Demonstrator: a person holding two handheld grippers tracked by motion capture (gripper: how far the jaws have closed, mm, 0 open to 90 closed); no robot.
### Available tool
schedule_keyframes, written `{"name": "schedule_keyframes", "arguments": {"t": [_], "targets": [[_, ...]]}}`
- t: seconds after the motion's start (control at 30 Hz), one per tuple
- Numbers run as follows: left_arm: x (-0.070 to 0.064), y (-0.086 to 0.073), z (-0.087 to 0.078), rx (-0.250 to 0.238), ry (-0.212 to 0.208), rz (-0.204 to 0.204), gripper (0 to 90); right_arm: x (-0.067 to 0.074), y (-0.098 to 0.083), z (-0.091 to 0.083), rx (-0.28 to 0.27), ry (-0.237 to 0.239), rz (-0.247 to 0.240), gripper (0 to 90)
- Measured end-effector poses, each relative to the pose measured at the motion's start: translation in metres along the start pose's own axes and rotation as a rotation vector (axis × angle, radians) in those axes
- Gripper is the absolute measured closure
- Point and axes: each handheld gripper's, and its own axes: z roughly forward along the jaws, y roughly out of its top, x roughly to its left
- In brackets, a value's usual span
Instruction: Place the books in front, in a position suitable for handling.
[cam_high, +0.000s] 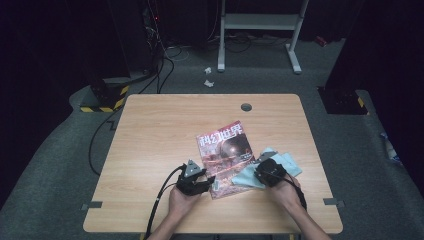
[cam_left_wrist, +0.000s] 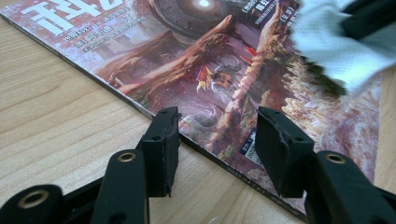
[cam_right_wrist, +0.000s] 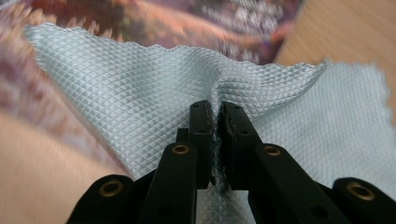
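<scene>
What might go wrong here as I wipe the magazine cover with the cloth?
1. The left gripper stands open at the magazine edge with nothing visibly clamped, so the magazine may slide when wiped.
2. The right gripper pinches only a small fold of the cloth; it could slip out under drag.
3. Loose cloth could bunch instead of wiping flat.
</scene>
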Motion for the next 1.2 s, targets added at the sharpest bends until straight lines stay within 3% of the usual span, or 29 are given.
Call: {"name": "schedule_keyframes", "arguments": {"t": [0.07, 0.2, 0.37, 0.47, 0.53, 0.6, 0.77, 0.87, 0.9, 0.93, 1.0, 1.13, 1.2], "targets": [[0.0, 0.0, 0.0, 0.001, -0.004, 0.002, 48.8, 0.008, 0.016, 0.008, 0.001, -0.01, -0.024, 83.1], [0.001, 0.0, 0.0, 0.006, -0.003, -0.002, 45.2, 0.035, 0.042, 0.019, -0.015, 0.022, -0.08, 83.2], [0.002, 0.0, -0.001, 0.007, -0.001, -0.009, 41.7, 0.069, 0.061, 0.025, -0.058, 0.144, -0.152, 83.1], [0.003, 0.0, -0.002, 0.009, -0.003, -0.025, 41.1, 0.08, 0.064, 0.025, -0.073, 0.152, -0.191, 83.0], [0.003, 0.0, -0.002, 0.01, 0.005, -0.022, 41.2, 0.072, 0.06, 0.025, -0.075, 0.186, -0.165, 82.9], [0.003, 0.0, -0.002, 0.01, 0.008, -0.021, 41.7, 0.057, 0.053, 0.023, -0.059, 0.139, -0.134, 82.8], [0.004, 0.0, -0.003, 0.007, 0.014, -0.02, 43.3, 0.001, 0.024, 0.014, -0.01, 0.047, 0.046, 82.8], [0.005, 0.0, -0.002, 0.006, 0.007, -0.035, 45.7, -0.009, 0.016, 0.011, -0.003, 0.032, 0.086, 82.9], [0.005, 0.0, -0.002, 0.006, 0.007, -0.037, 46.4, -0.005, 0.018, 0.012, 0.003, 0.01, 0.065, 83.0], [0.005, 0.0, -0.002, 0.006, 0.007, -0.038, 46.8, 0.0, 0.021, 0.012, 0.002, 0.019, 0.047, 83.0], [0.005, 0.0, -0.002, 0.006, 0.009, -0.038, 46.8, 0.015, 0.03, 0.015, -0.011, 0.063, 0.021, 83.0], [0.005, 0.0, -0.003, 0.008, 0.016, -0.04, 46.3, 0.056, 0.053, 0.022, -0.043, 0.14, -0.094, 83.1], [0.005, 0.0, -0.003, 0.009, 0.02, -0.039, 46.2, 0.073, 0.063, 0.026, -0.052, 0.176, -0.126, 83.1]]}}
